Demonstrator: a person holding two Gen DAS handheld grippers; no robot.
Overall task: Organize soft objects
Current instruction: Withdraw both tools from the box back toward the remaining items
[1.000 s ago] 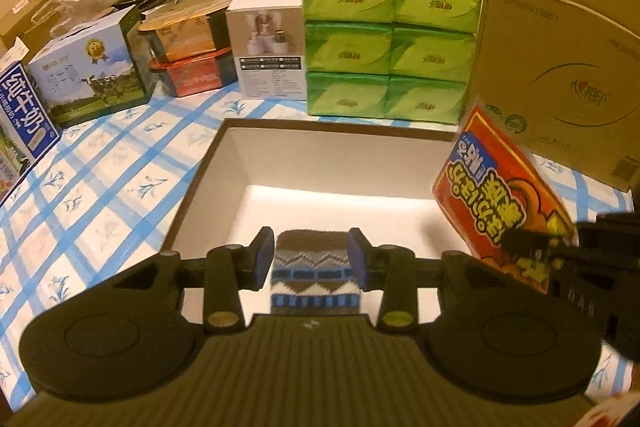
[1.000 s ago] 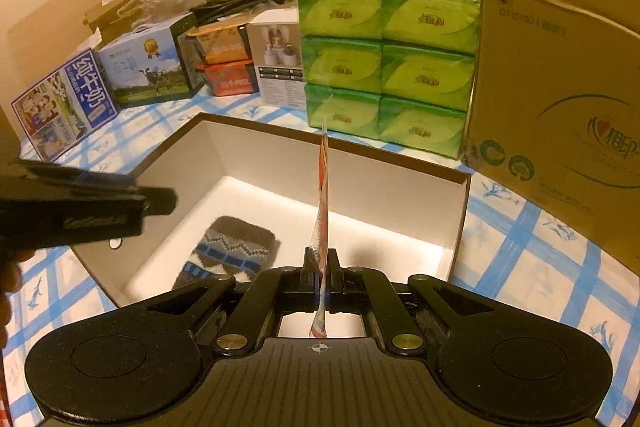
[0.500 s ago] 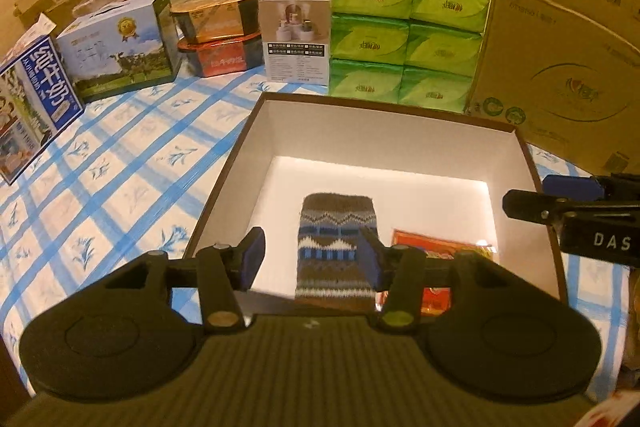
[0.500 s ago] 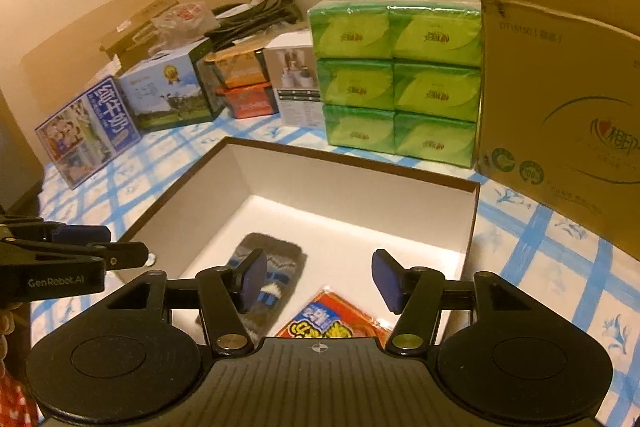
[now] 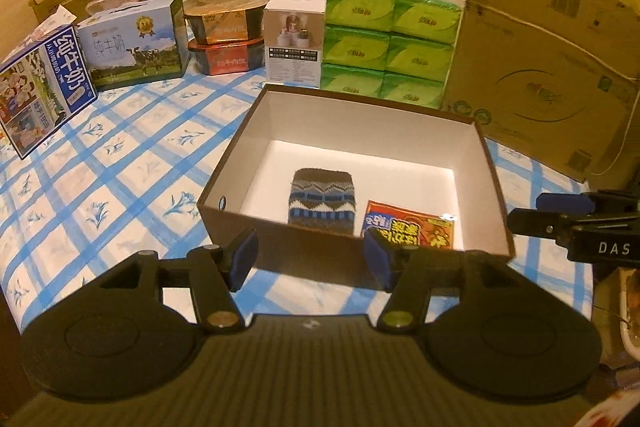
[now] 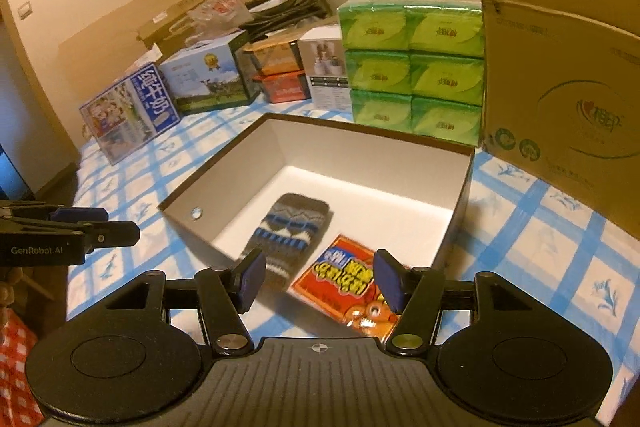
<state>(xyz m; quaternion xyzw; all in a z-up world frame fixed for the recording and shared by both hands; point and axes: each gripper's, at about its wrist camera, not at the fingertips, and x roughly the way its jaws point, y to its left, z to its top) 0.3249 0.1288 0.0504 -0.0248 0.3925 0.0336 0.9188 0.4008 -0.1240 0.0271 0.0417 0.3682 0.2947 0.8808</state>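
Observation:
A brown box with a white inside [image 5: 360, 115] [image 6: 372, 131] stands on the blue checked cloth. In it lie a knitted patterned sock [image 5: 322, 201] [image 6: 290, 231] and, to its right, a red snack packet [image 5: 408, 229] [image 6: 348, 283]. My left gripper [image 5: 311, 259] hovers before the box's near wall, jaws opening, nothing between them; the right wrist view shows it at the left edge [image 6: 120, 221]. My right gripper [image 6: 320, 281] is open above the near right corner of the box, holding nothing, and it appears at the right of the left wrist view [image 5: 528, 211].
Behind the box stand stacked green tissue packs [image 5: 392, 43], a small white carton [image 5: 294, 43] and a tall cardboard carton [image 5: 540, 67] at the right. Milk boxes [image 5: 44, 87] line the left side. Bare checked cloth [image 5: 120, 155] lies left of the box.
The right gripper opened and let go of the red packet, which now lies flat in the box. The left jaws widened off the sock. Both grippers drew back and up from the box.

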